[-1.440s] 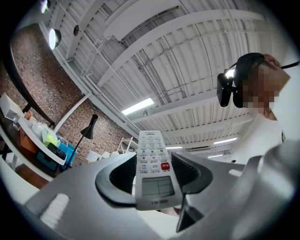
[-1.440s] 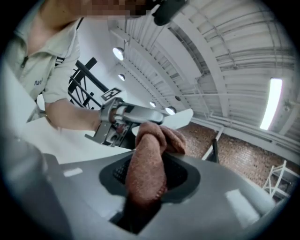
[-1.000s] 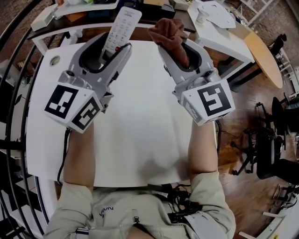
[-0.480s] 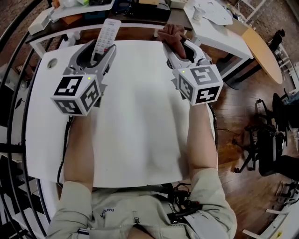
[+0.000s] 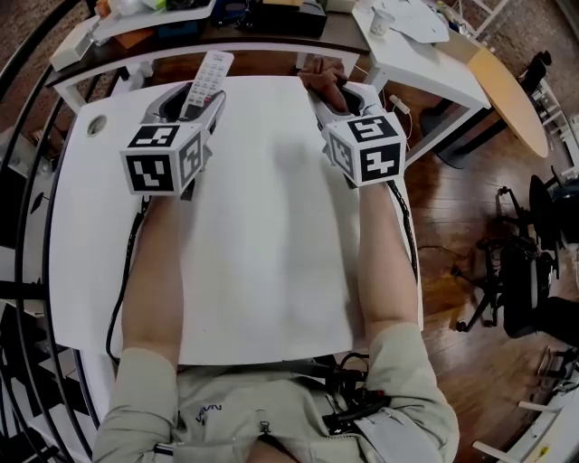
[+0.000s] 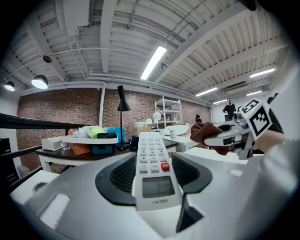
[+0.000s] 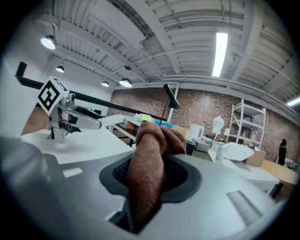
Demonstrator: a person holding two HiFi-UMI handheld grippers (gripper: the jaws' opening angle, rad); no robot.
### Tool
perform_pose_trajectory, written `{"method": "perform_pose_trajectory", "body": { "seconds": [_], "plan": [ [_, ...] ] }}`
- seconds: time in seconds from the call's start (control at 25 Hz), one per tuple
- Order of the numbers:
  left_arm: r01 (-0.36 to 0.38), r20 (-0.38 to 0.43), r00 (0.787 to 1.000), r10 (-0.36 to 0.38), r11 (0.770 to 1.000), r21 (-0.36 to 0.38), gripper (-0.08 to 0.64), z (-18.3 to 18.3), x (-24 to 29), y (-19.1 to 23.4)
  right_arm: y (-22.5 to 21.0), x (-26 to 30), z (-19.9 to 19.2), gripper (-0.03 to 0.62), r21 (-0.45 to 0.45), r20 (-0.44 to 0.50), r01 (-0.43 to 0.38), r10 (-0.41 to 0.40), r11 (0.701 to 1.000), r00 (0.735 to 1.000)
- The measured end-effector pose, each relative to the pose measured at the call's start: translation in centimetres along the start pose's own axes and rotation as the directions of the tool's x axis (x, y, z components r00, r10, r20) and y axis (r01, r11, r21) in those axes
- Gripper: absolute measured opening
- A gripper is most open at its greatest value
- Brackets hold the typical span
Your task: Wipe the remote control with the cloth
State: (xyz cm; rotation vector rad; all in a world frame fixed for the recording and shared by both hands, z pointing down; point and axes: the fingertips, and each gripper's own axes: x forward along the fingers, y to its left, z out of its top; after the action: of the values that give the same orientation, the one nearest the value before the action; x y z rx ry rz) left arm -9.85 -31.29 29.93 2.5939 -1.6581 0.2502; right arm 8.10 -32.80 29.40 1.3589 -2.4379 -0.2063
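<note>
A white remote control (image 5: pixel 206 80) with a red button and a small screen (image 6: pixel 152 171) sticks out forward between the jaws of my left gripper (image 5: pixel 192 99), which is shut on it near the table's far left. My right gripper (image 5: pixel 339 95) is shut on a bunched brown cloth (image 5: pixel 321 74) (image 7: pixel 149 168) at the far right of the white table (image 5: pixel 262 235). Both grippers point roughly level, away from me, and are well apart. The cloth does not touch the remote. In the left gripper view the right gripper (image 6: pixel 229 138) with the cloth shows at the right.
Beyond the table's far edge stands a dark desk (image 5: pixel 181 27) with a white shelf, boxes and a lamp. A second white table (image 5: pixel 425 54) lies at the back right. Black rails curve along the left. Office chairs (image 5: pixel 529 271) stand on the wooden floor at the right.
Both grippers have sunk toward the table and tipped from pointing steeply up to nearly level, moving away from me. The remote and the cloth stayed gripped.
</note>
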Motion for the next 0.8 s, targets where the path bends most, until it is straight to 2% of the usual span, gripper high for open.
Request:
{"method": "perform_pose_trajectory", "body": {
  "seconds": [0.24, 0.52, 0.8],
  "plan": [
    [0.009, -0.159, 0.987, -0.007, 1.000, 0.010, 0.244, -2.4, 2.3, 0.5, 0.0, 1.1, -2.2, 0.123, 0.002, -0.082, -0.018, 0.018, 1.000, 0.997],
    [0.015, -0.269, 0.963, -0.008, 1.000, 0.026, 0.244, -4.7, 3.6, 0.4, 0.2, 2.2, -4.6, 0.123, -0.006, -0.185, -0.050, 0.048, 0.999, 0.982],
    [0.022, -0.366, 0.931, 0.005, 0.997, 0.070, 0.245, -6.1, 4.1, 0.8, 0.8, 2.9, -7.3, 0.126, -0.006, -0.303, -0.098, 0.091, 0.995, 0.949]
  ]
}}
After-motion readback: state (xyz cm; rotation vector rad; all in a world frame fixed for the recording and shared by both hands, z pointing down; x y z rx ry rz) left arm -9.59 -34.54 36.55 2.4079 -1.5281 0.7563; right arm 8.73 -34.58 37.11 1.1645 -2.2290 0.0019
